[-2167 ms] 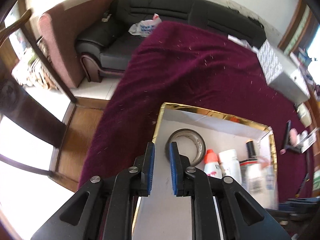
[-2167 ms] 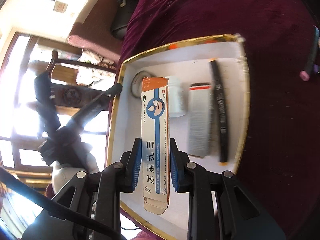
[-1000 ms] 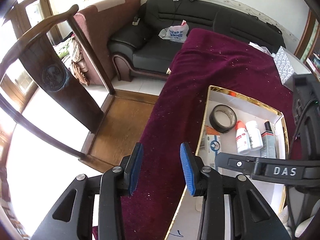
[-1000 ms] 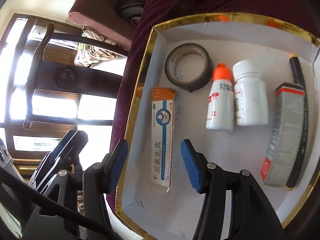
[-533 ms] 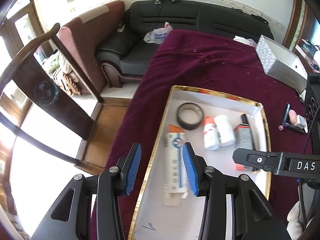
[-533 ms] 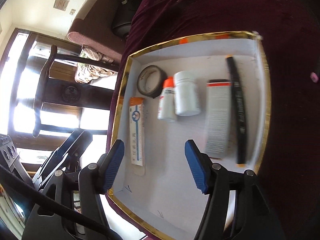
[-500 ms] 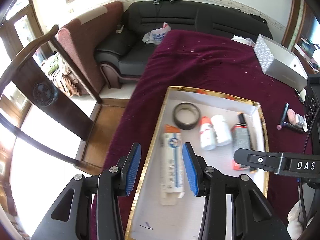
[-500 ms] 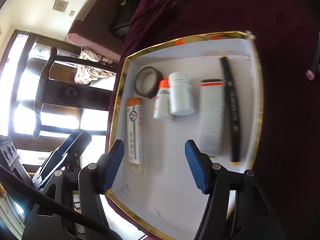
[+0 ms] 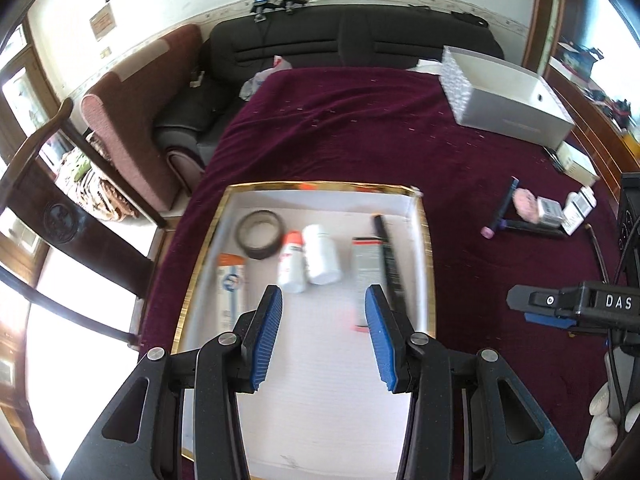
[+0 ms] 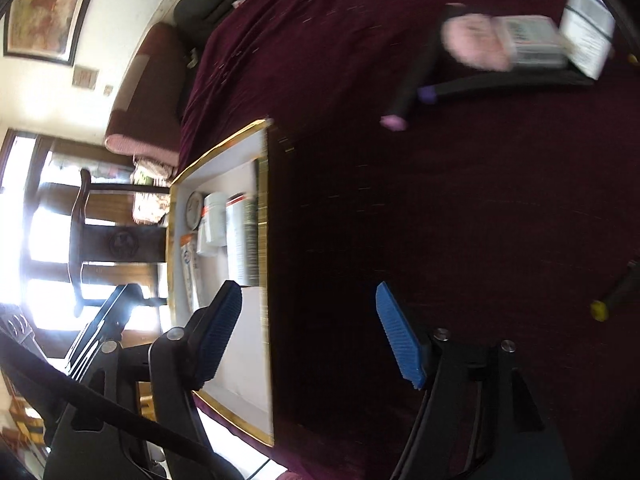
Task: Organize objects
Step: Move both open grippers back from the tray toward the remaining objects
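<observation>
A gold-rimmed white tray [image 9: 424,248] lies on the maroon cloth and also shows in the right wrist view [image 10: 262,184]. In it lie a tape roll [image 9: 259,234], an ointment box [image 9: 231,288], a dropper bottle [image 9: 291,262], a white bottle [image 9: 321,254], a grey box [image 9: 366,272] and a black pen [image 9: 387,256]. My left gripper [image 9: 322,334] is open and empty above the tray. My right gripper [image 10: 310,330] is open and empty over the cloth right of the tray. Loose items [image 10: 520,46] lie far right: a pink puff, small boxes, dark pens.
A silver box [image 9: 508,100] stands at the table's far right. A black sofa [image 9: 320,46] and a wooden chair [image 9: 52,184] stand beyond the table's far and left edges. A yellow-tipped pen [image 10: 612,292] lies at the right.
The right gripper let go of the ointment box in the tray, opened, and swung right over the bare cloth. The left gripper opened and moved over the tray.
</observation>
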Demonstrator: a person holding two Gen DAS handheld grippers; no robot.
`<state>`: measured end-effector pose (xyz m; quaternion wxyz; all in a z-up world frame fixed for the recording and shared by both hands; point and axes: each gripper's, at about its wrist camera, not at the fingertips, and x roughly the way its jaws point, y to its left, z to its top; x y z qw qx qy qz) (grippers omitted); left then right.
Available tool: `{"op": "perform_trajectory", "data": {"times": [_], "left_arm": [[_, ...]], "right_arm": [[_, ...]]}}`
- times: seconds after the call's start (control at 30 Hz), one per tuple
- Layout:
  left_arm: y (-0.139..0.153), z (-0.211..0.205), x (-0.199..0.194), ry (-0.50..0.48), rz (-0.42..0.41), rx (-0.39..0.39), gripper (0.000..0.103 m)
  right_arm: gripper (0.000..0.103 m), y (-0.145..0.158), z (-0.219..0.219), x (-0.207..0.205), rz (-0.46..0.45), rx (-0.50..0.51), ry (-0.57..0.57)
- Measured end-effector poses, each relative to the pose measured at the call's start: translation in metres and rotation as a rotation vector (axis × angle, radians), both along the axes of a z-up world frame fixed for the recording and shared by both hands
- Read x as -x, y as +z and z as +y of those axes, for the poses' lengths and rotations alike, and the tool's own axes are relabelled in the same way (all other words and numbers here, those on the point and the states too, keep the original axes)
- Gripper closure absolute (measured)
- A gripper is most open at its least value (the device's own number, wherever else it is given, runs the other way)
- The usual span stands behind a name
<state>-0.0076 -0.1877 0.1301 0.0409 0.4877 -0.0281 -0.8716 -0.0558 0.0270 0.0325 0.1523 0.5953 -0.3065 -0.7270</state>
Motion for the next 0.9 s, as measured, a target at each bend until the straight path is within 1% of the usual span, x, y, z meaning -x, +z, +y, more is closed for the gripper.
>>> {"op": "perform_trajectory", "data": {"times": [0.07,0.13,0.37,0.47,0.53,0.63,0.77,0.9], "left_arm": [[-0.003,0.012,-0.002,-0.007,-0.011,-0.004,0.065],[-0.01,0.027,-0.006,-0.015,-0.031,-0.027,0.062],[-0.064,0.097,-0.027,-0.088,-0.153,-0.068,0.06],[-0.082,0.121,-0.037,-0.114,-0.177,-0.06,0.061],[-0.089,0.133,-0.043,-0.124,-0.19,-0.075,0.06],[-0.095,0.143,-0.047,-0.121,-0.202,-0.093,0.061],[-0.102,0.15,-0.048,-0.113,-0.204,-0.082,0.061],[-0.112,0.151,-0.051,-0.097,-0.227,-0.074,0.06]], "right_arm": [[0.03,-0.002,0.017,-0.007,-0.009,0.003,-0.022],[0.03,-0.005,0.031,-0.013,-0.016,0.006,-0.04],[0.03,-0.014,0.07,-0.03,-0.044,-0.021,-0.066],[0.03,-0.015,0.089,-0.039,-0.047,-0.039,-0.075],[0.03,-0.016,0.1,-0.043,-0.051,-0.047,-0.086],[0.03,-0.016,0.118,-0.051,-0.052,-0.056,-0.105],[0.03,-0.016,0.133,-0.057,-0.051,-0.059,-0.126],[0.03,-0.018,0.147,-0.061,-0.054,-0.05,-0.15]]}}
